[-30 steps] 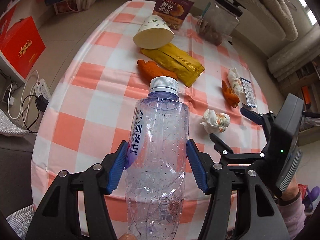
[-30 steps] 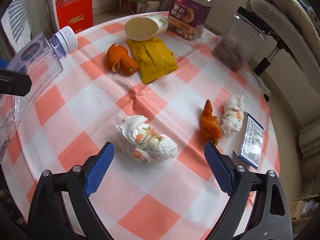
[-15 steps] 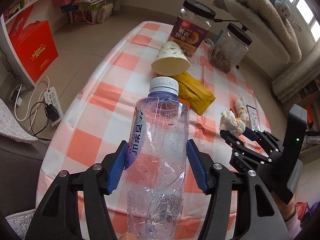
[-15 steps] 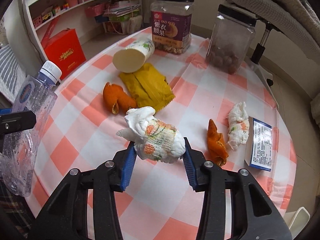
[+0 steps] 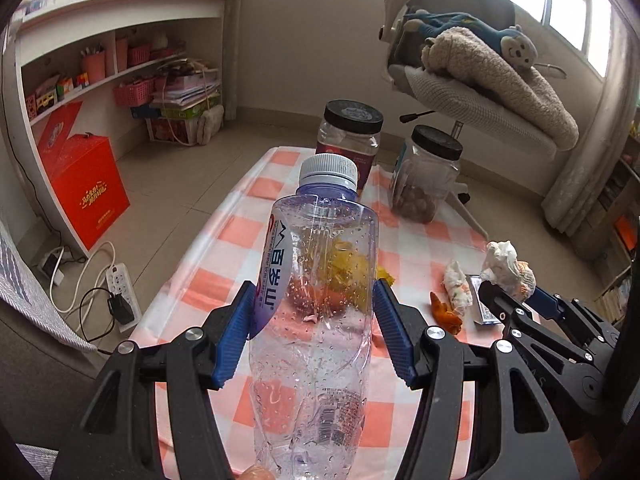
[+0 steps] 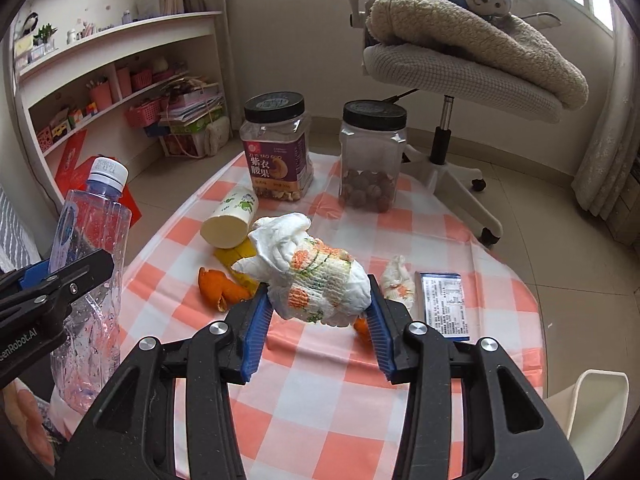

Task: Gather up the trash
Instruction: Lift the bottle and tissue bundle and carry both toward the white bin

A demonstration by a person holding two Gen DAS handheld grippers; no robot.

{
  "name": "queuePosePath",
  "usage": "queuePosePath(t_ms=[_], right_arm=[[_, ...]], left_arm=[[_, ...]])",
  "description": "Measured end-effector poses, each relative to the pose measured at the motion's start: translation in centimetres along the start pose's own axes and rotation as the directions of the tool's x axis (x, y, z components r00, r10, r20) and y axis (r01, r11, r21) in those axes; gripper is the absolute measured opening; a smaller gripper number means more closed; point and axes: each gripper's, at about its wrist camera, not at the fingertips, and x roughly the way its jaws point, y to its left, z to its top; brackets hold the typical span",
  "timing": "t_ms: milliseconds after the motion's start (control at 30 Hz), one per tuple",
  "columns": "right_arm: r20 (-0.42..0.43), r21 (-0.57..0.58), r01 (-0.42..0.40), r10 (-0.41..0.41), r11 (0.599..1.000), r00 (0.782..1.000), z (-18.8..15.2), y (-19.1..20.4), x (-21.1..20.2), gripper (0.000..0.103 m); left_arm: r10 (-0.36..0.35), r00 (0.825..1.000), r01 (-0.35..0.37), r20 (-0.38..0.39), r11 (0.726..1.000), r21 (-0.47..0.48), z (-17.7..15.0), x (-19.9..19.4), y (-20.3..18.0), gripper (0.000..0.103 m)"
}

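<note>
My left gripper (image 5: 314, 328) is shut on a clear empty plastic bottle (image 5: 316, 304) with a white cap, held upright above the near end of the checked table (image 5: 416, 248); the bottle also shows in the right wrist view (image 6: 86, 280). My right gripper (image 6: 316, 316) is shut on a crumpled flowered tissue wad (image 6: 316, 276), lifted off the table; it also shows in the left wrist view (image 5: 508, 268). On the table lie a paper cup on its side (image 6: 230, 220), a yellow wrapper (image 6: 240, 256), orange peel (image 6: 222, 286), a second tissue wad (image 6: 396, 280) and another peel (image 5: 446, 314).
Two black-lidded jars (image 6: 278, 148) (image 6: 372, 156) stand at the table's far end. A small blue printed box (image 6: 444, 304) lies at the right. An office chair with a blanket (image 6: 468, 52) stands behind. A white bin rim (image 6: 596, 404) shows at lower right. Shelves and a red box (image 5: 86, 188) stand at the left.
My right gripper closed on the flowered tissue wad and lifted it off the table. Both grippers rose and tilted up, so more of the room shows. The bottle stays held.
</note>
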Motion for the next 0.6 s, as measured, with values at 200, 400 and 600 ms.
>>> queuePosePath(t_ms=[200, 400, 600], right_arm=[[0.042, 0.034, 0.054, -0.055, 0.998, 0.998, -0.3, -2.0, -2.1, 0.042], [0.068, 0.064, 0.097, -0.102, 0.993, 0.992, -0.5, -3.8, -3.8, 0.042], [0.075, 0.082, 0.129, -0.135, 0.988, 0.988, -0.8, -6.2, -5.2, 0.042]], left_arm=[[0.011, 0.997, -0.015, 0.077, 0.999, 0.048, -0.3, -1.2, -2.8, 0.059], [-0.002, 0.993, -0.008, 0.118, 0.996, 0.084, -0.5, -1.7, -5.5, 0.059], [-0.034, 0.992, 0.021, 0.121, 0.994, 0.106, -0.6, -1.7, -7.9, 0.059]])
